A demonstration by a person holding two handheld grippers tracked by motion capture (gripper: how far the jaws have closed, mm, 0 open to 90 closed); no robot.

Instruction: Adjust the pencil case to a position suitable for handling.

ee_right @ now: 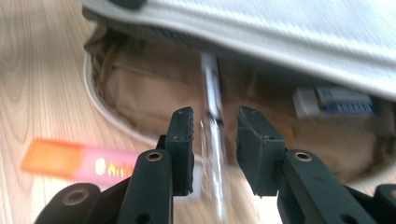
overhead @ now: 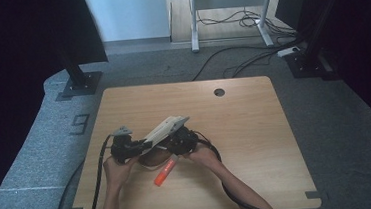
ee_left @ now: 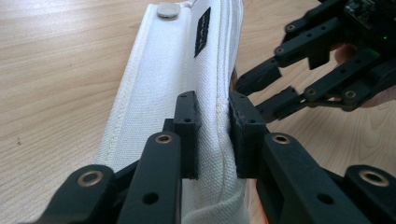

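Left tool [ee_left: 212, 135]: jaws pinched tight on the pouch [ee_left: 187, 70] flap, a fold of white canvas squeezed between the pads, holding the lid up off the body. Soft woven cloth, light, floppy; it probably sags wherever it is not gripped, so the stitched edge or the seam is the place to hold, not the middle of the panel.

Right tool [ee_right: 215, 140]: jaws part open, a pen [ee_right: 212, 107] standing between the pads with a gap on each side, not clamped. Its tip points into the brown lining of the open pouch. The pen looks thin, stiff, glossy, likely slippery; take it mid-barrel, square across.

An eraser [ee_right: 334, 101] lies inside the pouch at its far wall. An orange marker [ee_right: 79, 161] lies on the table just outside the pouch mouth, near the right tool; stiff plastic, light, an easy grip across the body.

In the high view both tools meet at the near middle of the table [overhead: 255, 129]: pale wood grain, flat, bare elsewhere, a cable hole [overhead: 219, 92] at the far edge. Beyond: grey carpet, black stands, cables, a metal frame.
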